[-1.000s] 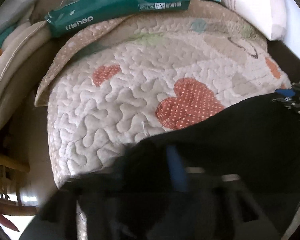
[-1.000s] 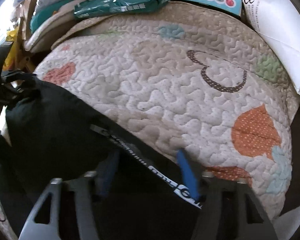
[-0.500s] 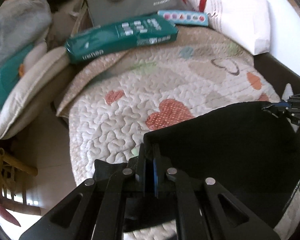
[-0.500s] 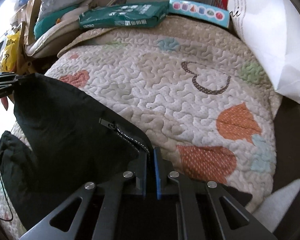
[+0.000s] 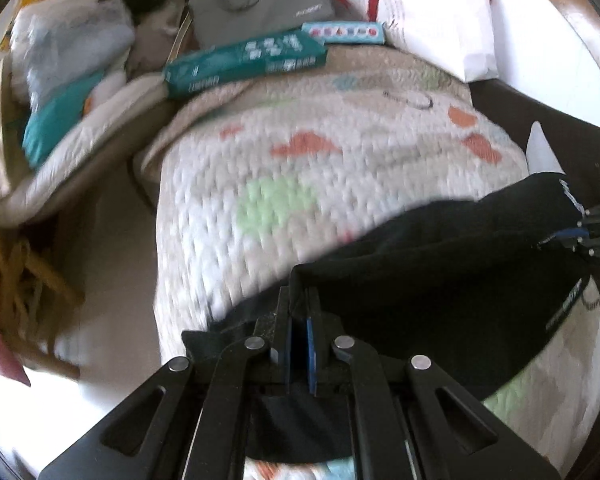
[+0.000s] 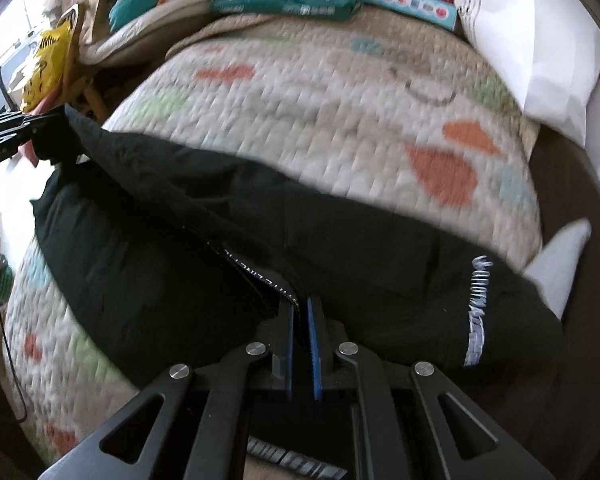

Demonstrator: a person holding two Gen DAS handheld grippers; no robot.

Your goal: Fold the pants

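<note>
Pants (image 5: 440,280), black with white lettering along the seams, are hanging stretched between the two grippers above a quilted bed cover (image 5: 320,168) patterned with orange, green and blue patches; the lower folds are resting on the cover. The left gripper (image 5: 299,312) is pinching one upper corner of the fabric, its blue-lined fingers (image 5: 287,344) nearly closed with cloth between them. The right gripper (image 6: 300,316) is clamping the opposite corner beside a zipper (image 6: 244,268), its blue pads (image 6: 313,344) likewise pressed onto the cloth. In the left wrist view the right gripper is appearing at the right edge, holding its end of the fabric; in the right wrist view the left gripper (image 6: 40,124) is showing at the left edge. A long green box (image 5: 246,64), a small light-blue box (image 5: 342,32) and a white pillow (image 5: 432,16) are lying at the far end of the bed, the grey bag (image 5: 260,8) behind them. Both views are blurring with motion
</note>
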